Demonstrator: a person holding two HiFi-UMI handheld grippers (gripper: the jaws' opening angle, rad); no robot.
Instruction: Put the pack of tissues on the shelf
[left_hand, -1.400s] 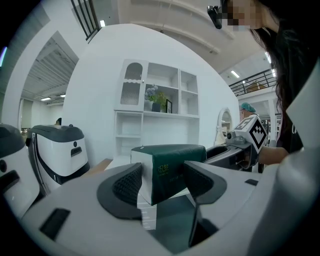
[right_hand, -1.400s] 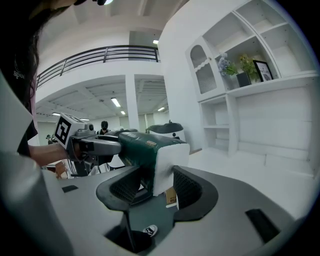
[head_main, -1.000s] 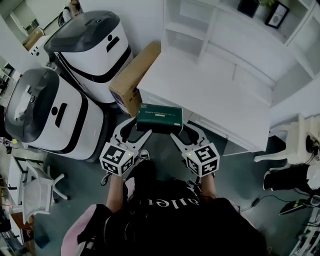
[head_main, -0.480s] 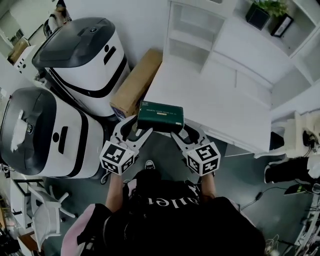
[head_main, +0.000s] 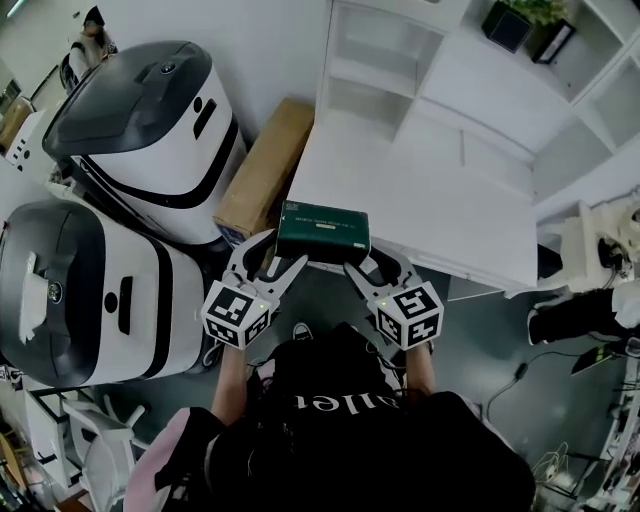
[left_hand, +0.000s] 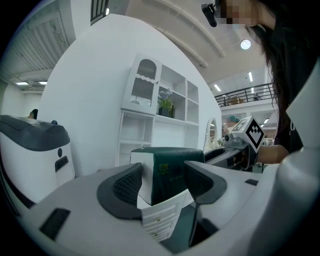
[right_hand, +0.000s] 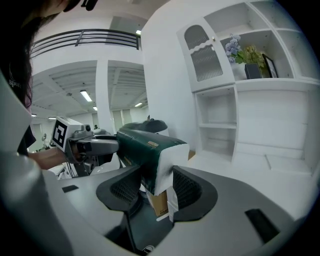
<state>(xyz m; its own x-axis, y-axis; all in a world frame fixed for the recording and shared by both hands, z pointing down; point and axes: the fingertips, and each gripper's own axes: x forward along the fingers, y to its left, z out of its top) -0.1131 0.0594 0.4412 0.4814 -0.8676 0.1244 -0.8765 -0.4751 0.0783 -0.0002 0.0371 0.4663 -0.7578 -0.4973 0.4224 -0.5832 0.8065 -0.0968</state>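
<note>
Between the two grippers, held level at their tips, is the pack of tissues (head_main: 322, 232): a flat oblong block in a dark green wrapper with a pale printed strip on its top face and white ends. The left gripper (head_main: 275, 252) pinches the pack's left end between its ribbed pads, and the right gripper (head_main: 370, 262) pinches the right end in the same way, so each has its jaws pressed against the pack. In the left gripper view the pack (left_hand: 167, 172) fills the gap in the left gripper (left_hand: 162, 182), with fine gold lettering on the green. In the right gripper view the white end of the pack (right_hand: 145, 150) sits inside the right gripper (right_hand: 155, 187). Just ahead of both grippers lies the white desk (head_main: 420, 200), and the pack hangs over its near left corner. Beyond that rises the white shelf (head_main: 400, 60) with open compartments. One high compartment, far ahead and to the right of the right gripper, holds a potted plant (head_main: 505, 22) and a picture frame (head_main: 553, 40). A cardboard box (head_main: 265, 165) lies ahead of the left gripper, against the desk's side. Left of it stand two white machines (head_main: 150, 110) with dark lids. Compared with a second ago, the pack has come forward from the desk's front edge to over its corner, with the same hold on both ends.
</note>
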